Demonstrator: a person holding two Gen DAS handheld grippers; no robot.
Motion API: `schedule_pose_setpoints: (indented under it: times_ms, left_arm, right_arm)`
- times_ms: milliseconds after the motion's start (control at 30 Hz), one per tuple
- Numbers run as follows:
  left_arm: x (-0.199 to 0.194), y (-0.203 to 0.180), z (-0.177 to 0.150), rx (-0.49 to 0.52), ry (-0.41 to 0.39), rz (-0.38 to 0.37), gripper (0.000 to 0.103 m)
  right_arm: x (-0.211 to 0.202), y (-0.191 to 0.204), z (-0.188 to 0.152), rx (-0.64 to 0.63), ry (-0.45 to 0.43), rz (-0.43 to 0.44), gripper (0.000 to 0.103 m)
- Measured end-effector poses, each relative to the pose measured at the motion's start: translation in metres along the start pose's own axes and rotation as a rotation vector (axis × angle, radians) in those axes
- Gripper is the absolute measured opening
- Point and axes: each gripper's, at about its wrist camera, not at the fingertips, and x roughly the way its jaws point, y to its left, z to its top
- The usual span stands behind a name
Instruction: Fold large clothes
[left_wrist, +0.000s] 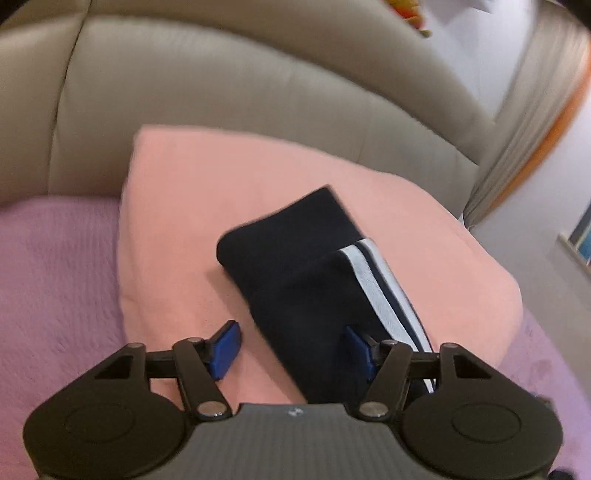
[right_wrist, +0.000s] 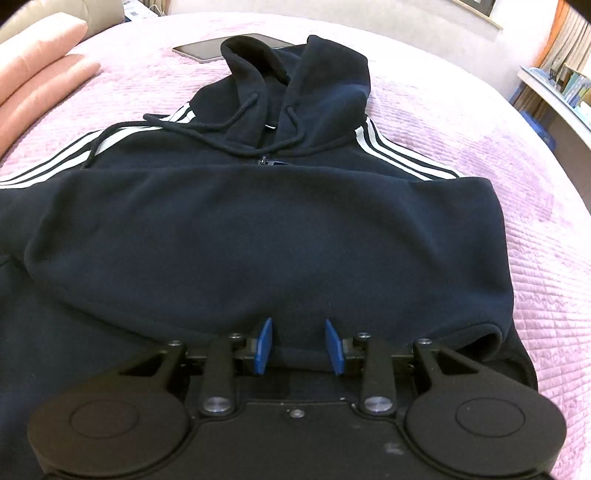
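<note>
Now, left gripper (left_wrist: 291, 349): hovering wide open over the sleeve (left_wrist: 314, 280) on the pink pillow (left_wrist: 192, 206).
Right gripper (right_wrist: 299, 347): standing part open around the hoodie (right_wrist: 258, 229) hem.

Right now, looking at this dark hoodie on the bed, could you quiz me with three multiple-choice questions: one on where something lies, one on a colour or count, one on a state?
1. Where does the cuff of the navy fleece sleeve lie?
A. on the salmon-pink pillow
B. on the floor
C. inside the hood

2. How many white stripes run along each shoulder of the navy zip hoodie?
A. one
B. three
C. five

3. How do the blue fingers of the right gripper stand?
A. clamped shut on a drawstring
B. apart, with hoodie fabric between them
C. holding the grey tablet

Answers: 1 A, pillow shows all round the cuff; 2 B, three bands are countable; 3 B, a gap shows between the pads.
</note>
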Motion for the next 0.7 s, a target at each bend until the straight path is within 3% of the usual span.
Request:
schedule_pose_setpoints:
  times_ms: [67,100,133,267,400,500,700]
  left_arm:
    - [0.004,-0.003,-0.004,0.013,-0.030,-0.014,0.046]
    - [0.003,-0.007,-0.006,0.032,-0.046,-0.026,0.020]
    - [-0.001,-0.010,-0.005,0.058,-0.062,-0.048,0.008]
    - [-0.048,-0.045,-0.021,0.212,-0.164,-0.130,0.007]
    - [-0.114,-0.101,-0.076,0.417,-0.183,-0.312,0.006]
    - [-0.156,-0.143,-0.132,0.529,-0.139,-0.478,0.006]
    - [-0.211,-0.226,-0.251,0.606,0.047,-0.844,0.007]
  right_arm:
    - [0.001,-0.004,0.001,0.010,0.001,0.016,0.041]
    - [0.001,-0.006,0.002,0.015,0.000,0.026,0.041]
    - [0.001,-0.008,0.001,0.020,-0.002,0.034,0.041]
    - [-0.007,-0.017,-0.002,0.050,-0.034,0.070,0.041]
    - [-0.030,-0.028,-0.005,0.064,-0.083,0.082,0.041]
    - [-0.048,-0.040,-0.006,0.059,-0.117,0.091,0.041]
    - [-0.068,-0.069,-0.011,0.062,-0.145,0.090,0.041]
